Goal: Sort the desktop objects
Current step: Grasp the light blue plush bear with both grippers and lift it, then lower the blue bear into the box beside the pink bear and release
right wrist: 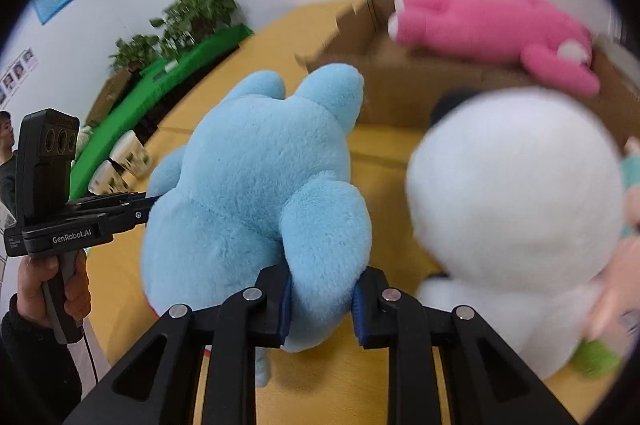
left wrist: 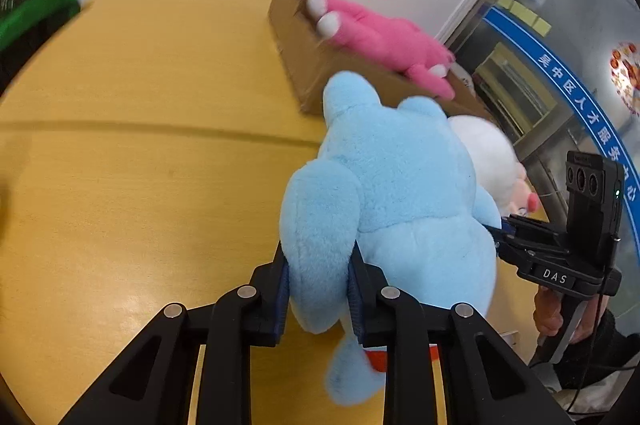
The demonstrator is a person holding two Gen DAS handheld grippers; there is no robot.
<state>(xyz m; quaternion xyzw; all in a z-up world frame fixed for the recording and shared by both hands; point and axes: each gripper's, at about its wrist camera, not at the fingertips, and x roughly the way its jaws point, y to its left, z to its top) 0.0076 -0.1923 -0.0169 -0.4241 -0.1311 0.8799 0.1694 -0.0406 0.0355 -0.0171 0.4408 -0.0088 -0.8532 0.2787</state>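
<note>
both grippers are clamped on the blue plush toy (left wrist: 392, 193) at once: the left gripper (left wrist: 318, 299) pinches one rounded limb, the right gripper (right wrist: 322, 305) squeezes another, each closed down into soft pile. the toy hangs above the yellow desk (left wrist: 140, 185), near the cardboard box (left wrist: 308, 65). my read is it's headed for that box, so keep both hands level and moving together, or the squashy limbs could slip. just beside it, a round white plush (right wrist: 516, 209), fluffy and blurred. further back, a pink plush (right wrist: 492, 25) lies draped across the box's stiff rim.
</note>
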